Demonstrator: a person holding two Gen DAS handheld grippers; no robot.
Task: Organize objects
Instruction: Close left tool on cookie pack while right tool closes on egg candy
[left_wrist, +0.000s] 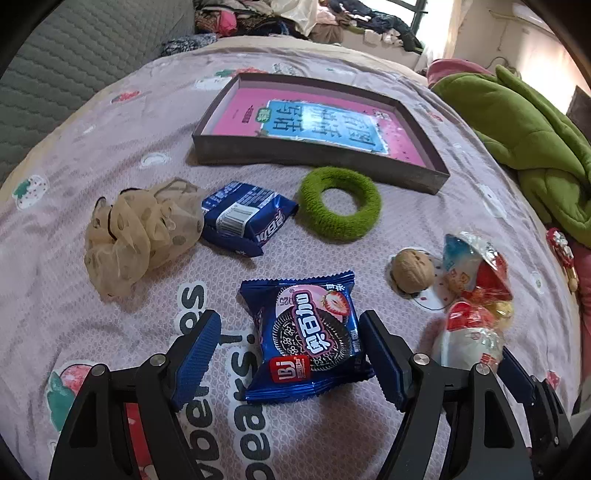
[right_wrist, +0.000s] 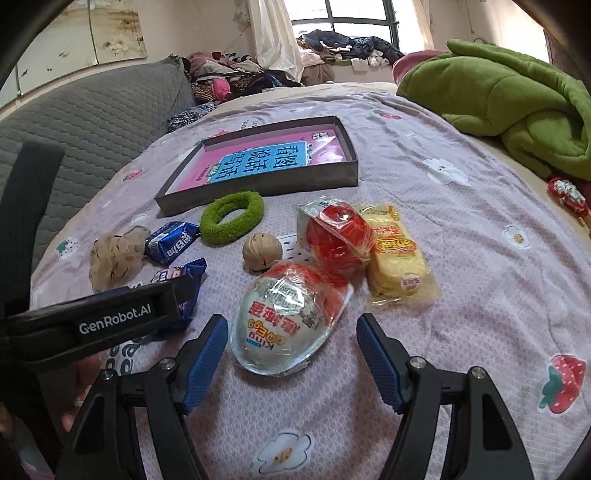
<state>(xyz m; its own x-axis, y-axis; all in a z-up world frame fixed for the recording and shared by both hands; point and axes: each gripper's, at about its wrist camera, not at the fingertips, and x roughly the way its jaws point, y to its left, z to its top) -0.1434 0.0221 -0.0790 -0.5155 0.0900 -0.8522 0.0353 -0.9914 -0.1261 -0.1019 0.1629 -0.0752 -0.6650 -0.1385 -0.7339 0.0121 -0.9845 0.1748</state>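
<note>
On the bed, a pale lilac sheet printed with strawberries and flowers (right_wrist: 424, 236) fills both views, and my items lie scattered across it. My left claw (left_wrist: 290, 354) stands open, its blue ribbed pads either side of a blue foil cookie packet with a strawberry picture (left_wrist: 308, 336), the right pad at the wrapper's edge. My right claw (right_wrist: 291, 350) is open too, straddling a clear-wrapped white and red toy egg (right_wrist: 288, 325) at lower centre.

Toward the upper centre of the left view sits a shallow dark grey cardboard tray (left_wrist: 314, 157) holding a pink and blue book. Just in front of it lie a fuzzy green ring-shaped scrunchie (left_wrist: 340, 205), a second blue foil snack packet (left_wrist: 247, 218) and a beige sheer dotted scrunchie (left_wrist: 140, 229) at left. A brown walnut (left_wrist: 412, 271) rests at right, beside the wrapped eggs. In the right view a yellow wafer packet (right_wrist: 397, 251) lies touching a red wrapped egg (right_wrist: 338, 232).

A grey quilted headboard (right_wrist: 92, 122) occupies the upper left, a crumpled green fleece blanket (right_wrist: 517, 99) the upper right, and piled clothes (right_wrist: 236, 77) sit below a bright window (right_wrist: 354, 14).
</note>
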